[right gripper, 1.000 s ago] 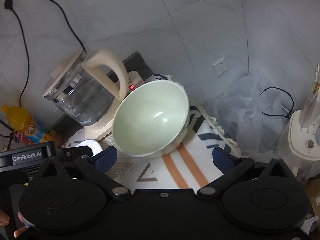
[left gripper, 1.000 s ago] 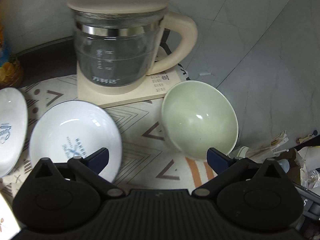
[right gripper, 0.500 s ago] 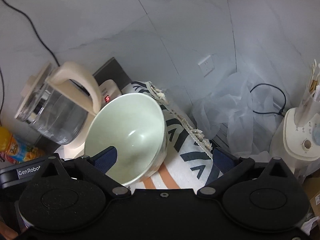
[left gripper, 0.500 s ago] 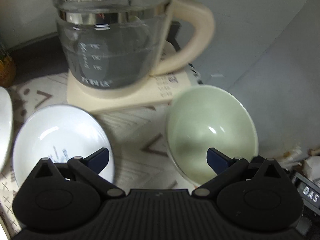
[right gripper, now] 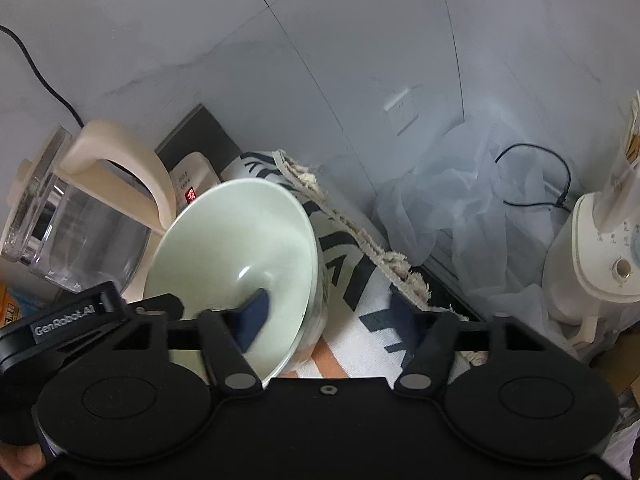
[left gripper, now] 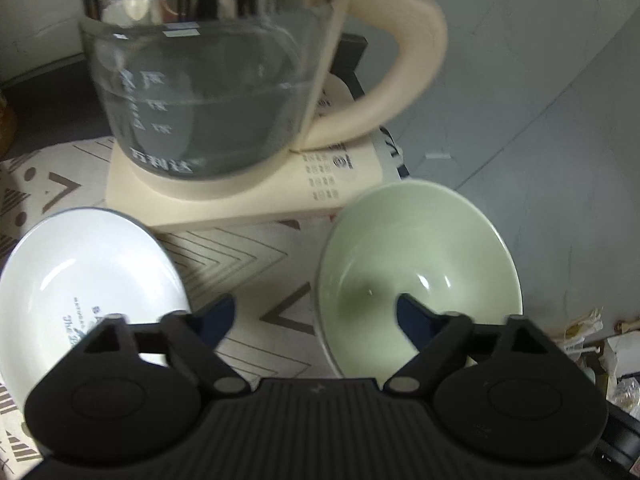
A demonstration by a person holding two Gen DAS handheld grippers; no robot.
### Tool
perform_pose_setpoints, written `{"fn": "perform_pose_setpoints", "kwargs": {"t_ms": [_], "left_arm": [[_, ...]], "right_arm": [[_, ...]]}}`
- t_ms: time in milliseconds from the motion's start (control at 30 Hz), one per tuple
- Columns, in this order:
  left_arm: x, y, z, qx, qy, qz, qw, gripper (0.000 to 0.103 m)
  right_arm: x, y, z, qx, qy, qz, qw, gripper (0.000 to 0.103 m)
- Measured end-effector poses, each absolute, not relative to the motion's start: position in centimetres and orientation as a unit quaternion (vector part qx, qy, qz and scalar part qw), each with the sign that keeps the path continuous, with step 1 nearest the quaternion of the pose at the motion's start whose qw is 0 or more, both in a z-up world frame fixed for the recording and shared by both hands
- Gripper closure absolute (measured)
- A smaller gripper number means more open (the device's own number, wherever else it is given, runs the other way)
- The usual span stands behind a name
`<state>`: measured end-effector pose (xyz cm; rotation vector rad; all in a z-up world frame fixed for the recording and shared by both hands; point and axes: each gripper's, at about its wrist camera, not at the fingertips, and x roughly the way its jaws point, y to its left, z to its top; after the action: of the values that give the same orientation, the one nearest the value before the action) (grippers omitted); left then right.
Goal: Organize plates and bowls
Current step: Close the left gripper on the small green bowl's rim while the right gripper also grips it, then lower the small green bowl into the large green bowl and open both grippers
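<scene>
The left gripper (left gripper: 316, 312) is being closed, its jaws standing partly apart; one blue finger is being held inside the green bowl (left gripper: 420, 264), the other outside over the patterned mat (left gripper: 240, 256), so the bowl's near-left rim is being straddled. No pad is seen pressing on the rim yet. Just to the left, a white bowl (left gripper: 80, 280) with blue lettering is being left on the mat, partly covered by the gripper body.

The right gripper (right gripper: 326, 314) is also being closed, with its jaws roughly half apart. Its left finger is being held inside the green bowl (right gripper: 236, 248) and its right finger outside over the mat (right gripper: 352, 280), the bowl's right-hand rim lying between them; contact is not being shown clearly because of blur. The left gripper's black body is being seen at the bowl's other side.

Behind the bowls, a glass kettle (left gripper: 208, 92) with a cream handle is being kept on its cream base (left gripper: 248, 196). Farther off, a white sheet of plastic (right gripper: 472, 184) and a cable (right gripper: 536, 176) are being seen by the grey wall (right gripper: 320, 40).
</scene>
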<state>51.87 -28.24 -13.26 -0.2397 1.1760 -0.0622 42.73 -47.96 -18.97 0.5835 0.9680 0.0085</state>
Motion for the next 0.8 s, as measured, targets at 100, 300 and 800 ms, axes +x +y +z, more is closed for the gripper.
{"fn": "perform_pose_setpoints", "kwargs": {"t_ms": [100, 300, 800], "left_arm": [[51.7, -28.4, -14.0, -0.115, 0.565, -0.034, 0.816, 0.057], [51.0, -28.6, -14.6, -0.11, 0.57, -0.052, 0.812, 0.071], [49.3, -28.3, -11.9, -0.104, 0.545, -0.067, 0.829, 0.089]], "right_arm": [[42.7, -47.8, -19.4, 0.279, 0.463, 0.009, 0.841, 0.07], [43.0, -46.4, -18.7, 0.249, 0.467, 0.019, 0.848, 0.087], [41.8, -46.1, -16.5, 0.23, 0.439, 0.023, 0.868, 0.087]]}}
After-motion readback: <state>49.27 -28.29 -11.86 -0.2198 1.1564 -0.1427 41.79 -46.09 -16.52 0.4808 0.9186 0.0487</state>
